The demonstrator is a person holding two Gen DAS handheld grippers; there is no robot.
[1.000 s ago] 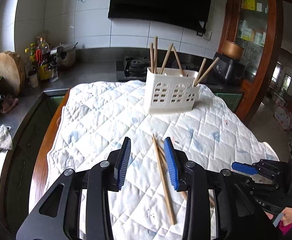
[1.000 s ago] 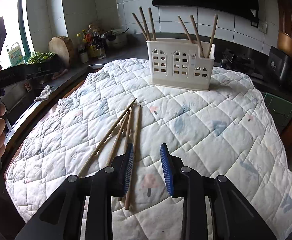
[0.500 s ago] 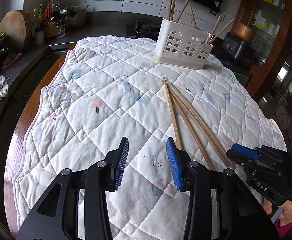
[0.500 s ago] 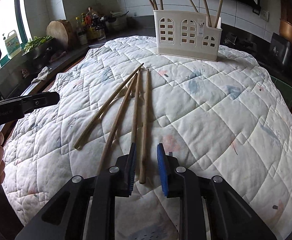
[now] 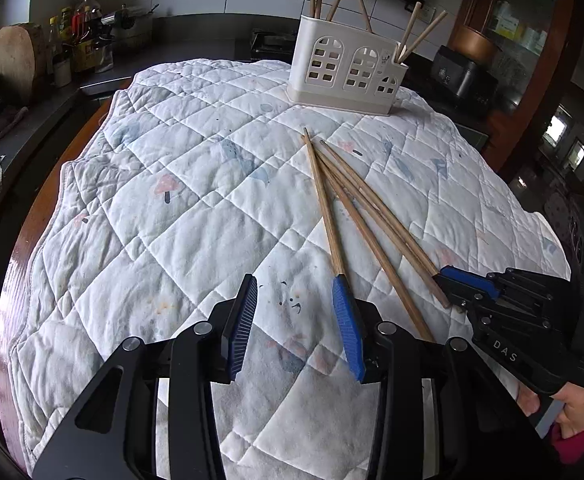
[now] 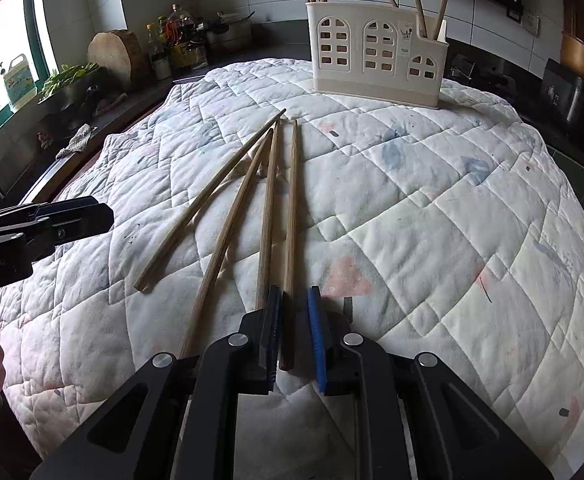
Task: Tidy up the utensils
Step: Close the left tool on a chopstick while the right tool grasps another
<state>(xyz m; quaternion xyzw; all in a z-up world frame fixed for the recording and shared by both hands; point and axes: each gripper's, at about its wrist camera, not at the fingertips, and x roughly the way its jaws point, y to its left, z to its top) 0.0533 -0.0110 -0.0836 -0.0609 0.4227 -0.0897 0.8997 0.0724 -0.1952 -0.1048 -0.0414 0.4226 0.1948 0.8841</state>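
Several wooden chopsticks (image 6: pixel 268 216) lie fanned on the quilted cloth (image 6: pixel 432 208); they also show in the left wrist view (image 5: pixel 356 208). A white utensil holder (image 6: pixel 376 54) with several chopsticks upright in it stands at the far side, and also shows in the left wrist view (image 5: pixel 344 68). My right gripper (image 6: pixel 294 304) is low over the cloth, its jaws narrowly apart around the near end of the rightmost chopstick (image 6: pixel 290 220). My left gripper (image 5: pixel 294 296) is open and empty, just left of the chopsticks' near ends.
A kitchen counter (image 5: pixel 24 120) with bottles, a round wooden board (image 5: pixel 10 60) and a rag runs along the left. The table's wooden edge (image 5: pixel 16 240) shows past the cloth. A wooden cabinet (image 5: pixel 524 40) stands at the right.
Both grippers have dropped lower and pulled back toward the chopsticks' near ends. The right jaws have narrowed around the rightmost chopstick. The left gripper stays open.
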